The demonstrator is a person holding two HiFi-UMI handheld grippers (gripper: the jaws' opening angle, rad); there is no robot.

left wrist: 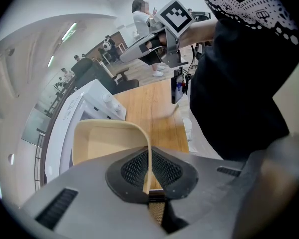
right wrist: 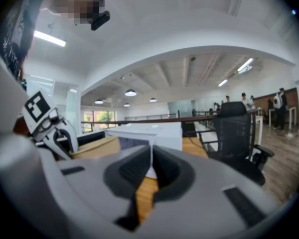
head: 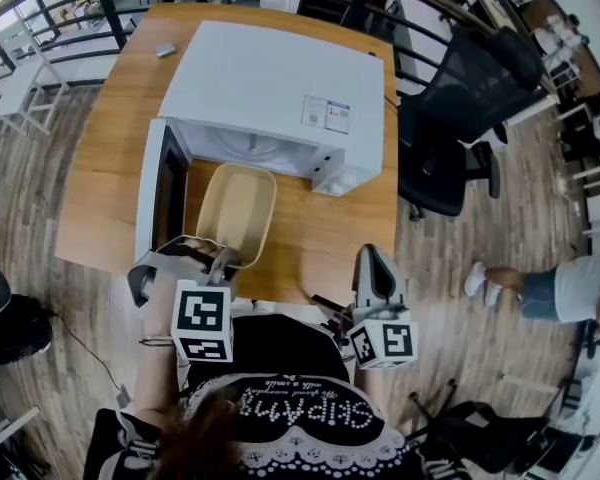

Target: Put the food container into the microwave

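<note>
Bright, even indoor light: ceiling strips (right wrist: 50, 38) and round lamps (right wrist: 130, 92) overhead, windows (right wrist: 102, 117) glowing at the back. Microwave (head: 270, 78) top nr blown-out white; shadows on the table (head: 330, 238) faint, soft-edged. Head view sharp mid-frame, but floor bends hard at the edges, fisheye. Both gripper views have black vignette corners. My right gripper (right wrist: 151, 166) is blurry close up; left gripper (left wrist: 148, 176) crisper, pad mesh legible.

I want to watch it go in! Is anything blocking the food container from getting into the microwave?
Nothing visible does. The microwave has its door swung open to the left, and the food container, held at its near rim by the left gripper, is right before the opening. The inside is mostly hidden from above.
</note>
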